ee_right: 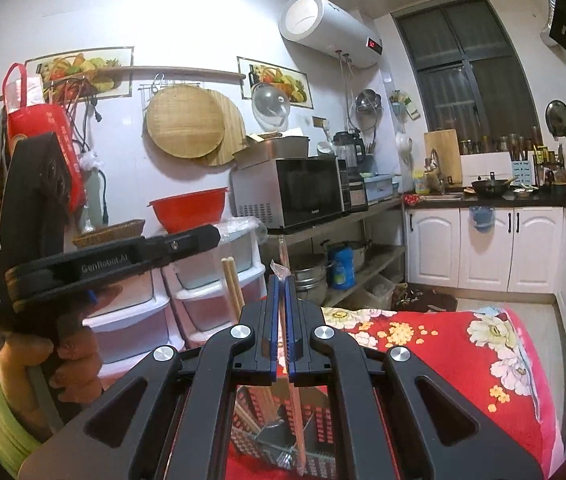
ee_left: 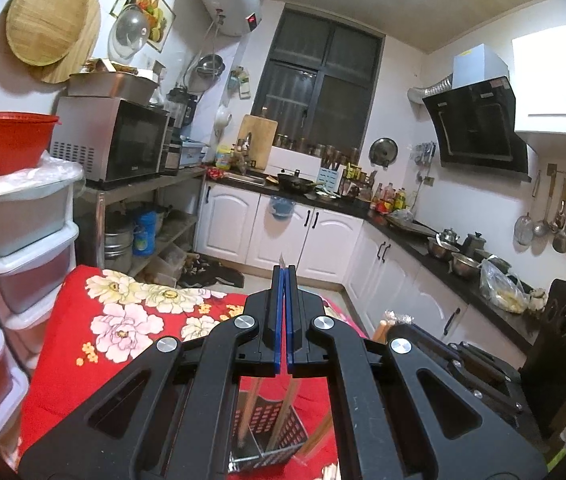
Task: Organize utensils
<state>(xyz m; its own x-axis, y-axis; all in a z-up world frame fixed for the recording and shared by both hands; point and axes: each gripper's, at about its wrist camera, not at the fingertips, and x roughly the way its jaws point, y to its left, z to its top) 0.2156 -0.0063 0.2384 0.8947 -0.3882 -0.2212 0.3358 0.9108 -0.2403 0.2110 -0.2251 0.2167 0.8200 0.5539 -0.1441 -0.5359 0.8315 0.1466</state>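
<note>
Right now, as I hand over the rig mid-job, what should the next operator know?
Left tongs: shut; a clear sliver shows at the tip, and I cannot tell what it is.
Right tongs: shut on a thin wrapped stick, upright, with its lower end down in the perforated holder on the red floral cloth.
Done: chopsticks already stand in the holder.
Left: probably release the stick into the holder. Any other loose utensils are out of view.

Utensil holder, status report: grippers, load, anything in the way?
Right hand-held gripper shut on a wrapped straw, over the perforated utensil holder. Left hand-held gripper shut, contents unclear. Wooden chopsticks already standing in holder, close beside the straw.
</note>
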